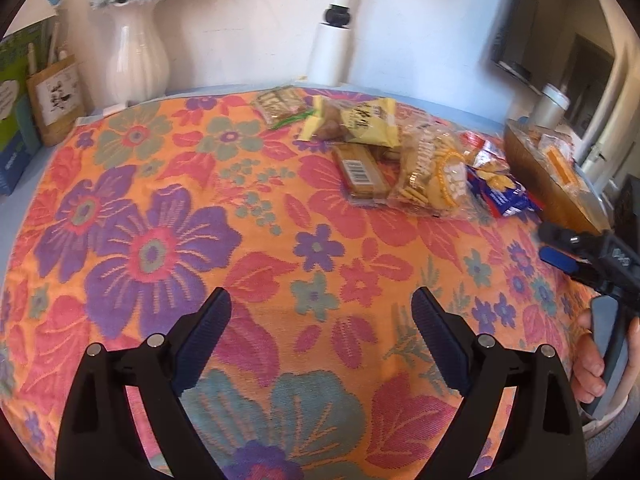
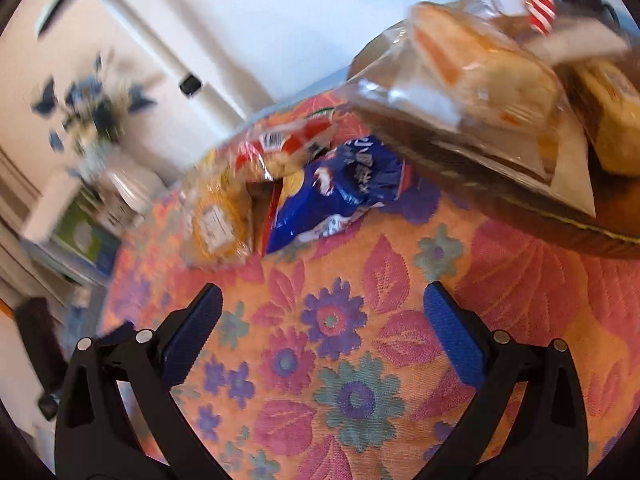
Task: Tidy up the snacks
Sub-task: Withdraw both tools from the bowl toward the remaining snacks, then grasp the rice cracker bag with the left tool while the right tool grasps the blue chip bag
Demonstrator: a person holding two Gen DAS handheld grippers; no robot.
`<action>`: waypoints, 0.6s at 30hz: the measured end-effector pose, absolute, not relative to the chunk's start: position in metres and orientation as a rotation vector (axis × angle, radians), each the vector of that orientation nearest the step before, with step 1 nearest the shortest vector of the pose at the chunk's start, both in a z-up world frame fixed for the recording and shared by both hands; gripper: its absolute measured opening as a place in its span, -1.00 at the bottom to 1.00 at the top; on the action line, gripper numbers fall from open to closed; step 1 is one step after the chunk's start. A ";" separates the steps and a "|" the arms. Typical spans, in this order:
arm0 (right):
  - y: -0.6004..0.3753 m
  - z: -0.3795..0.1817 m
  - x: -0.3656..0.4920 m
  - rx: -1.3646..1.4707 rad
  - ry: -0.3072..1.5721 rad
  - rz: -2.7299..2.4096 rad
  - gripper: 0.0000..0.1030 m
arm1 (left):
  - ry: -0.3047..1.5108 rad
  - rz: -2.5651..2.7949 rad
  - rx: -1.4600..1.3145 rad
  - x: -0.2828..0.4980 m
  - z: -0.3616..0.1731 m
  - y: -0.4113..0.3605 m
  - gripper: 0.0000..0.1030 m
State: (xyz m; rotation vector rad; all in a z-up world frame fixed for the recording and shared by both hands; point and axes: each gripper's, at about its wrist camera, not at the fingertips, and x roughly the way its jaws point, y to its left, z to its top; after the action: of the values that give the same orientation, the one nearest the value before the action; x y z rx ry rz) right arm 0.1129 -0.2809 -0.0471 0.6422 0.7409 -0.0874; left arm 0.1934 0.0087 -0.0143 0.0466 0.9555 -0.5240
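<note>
Because sorting is unfinished, the floral tablecloth (image 1: 160,208) carries loose snacks (image 1: 400,160) at 1 o'clock, beside the wooden tray (image 2: 500,200) holding 2 packets; left gripper (image 1: 320,308) and right gripper (image 2: 322,300) hang spread, empty.

Woven tablecloth (image 1: 280,264); glossy vase (image 1: 136,60).

A barcode shows on the brown packet (image 1: 362,174); other print seems illegible.
</note>
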 end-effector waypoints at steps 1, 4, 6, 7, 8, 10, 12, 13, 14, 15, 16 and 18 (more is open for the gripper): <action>-0.282 -0.047 0.111 0.647 0.737 -0.090 0.94 | 0.966 -0.502 0.054 0.190 -0.008 0.010 0.75; -0.278 -0.043 0.110 0.607 0.755 -0.154 0.94 | 0.927 -0.508 0.071 0.174 0.025 0.012 0.76; -0.278 -0.043 0.113 0.640 0.788 -0.166 0.93 | 0.904 -0.559 0.064 0.167 0.054 0.011 0.76; -0.278 -0.042 0.114 0.685 0.795 -0.150 0.92 | 0.895 -0.579 0.063 0.166 0.066 0.009 0.76; -0.280 -0.041 0.116 0.739 0.801 -0.129 0.88 | 0.878 -0.604 0.070 0.168 0.079 0.005 0.76; -0.282 -0.041 0.123 0.825 0.829 -0.120 0.75 | 0.856 -0.638 0.112 0.175 0.094 -0.011 0.76; -0.287 -0.044 0.134 0.876 0.881 -0.154 0.57 | 0.851 -0.667 0.161 0.184 0.096 -0.032 0.76; -0.290 -0.045 0.138 0.907 0.884 -0.166 0.57 | 0.861 -0.690 0.188 0.194 0.092 -0.047 0.76; -0.294 -0.046 0.142 0.943 0.872 -0.178 0.57 | 0.874 -0.702 0.198 0.200 0.087 -0.058 0.76; -0.295 -0.046 0.144 0.954 0.866 -0.188 0.57 | 0.896 -0.714 0.207 0.210 0.078 -0.069 0.76; -0.295 -0.046 0.146 0.960 0.861 -0.200 0.57 | 0.910 -0.723 0.212 0.218 0.070 -0.078 0.76; -0.293 -0.044 0.153 0.949 0.865 -0.225 0.57 | 0.925 -0.733 0.221 0.233 0.050 -0.095 0.75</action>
State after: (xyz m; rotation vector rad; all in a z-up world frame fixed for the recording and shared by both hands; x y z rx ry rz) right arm 0.1532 -0.2929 -0.0442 0.9492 0.8646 -0.2254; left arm 0.2333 -0.0952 0.0501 0.2205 0.9254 -0.7327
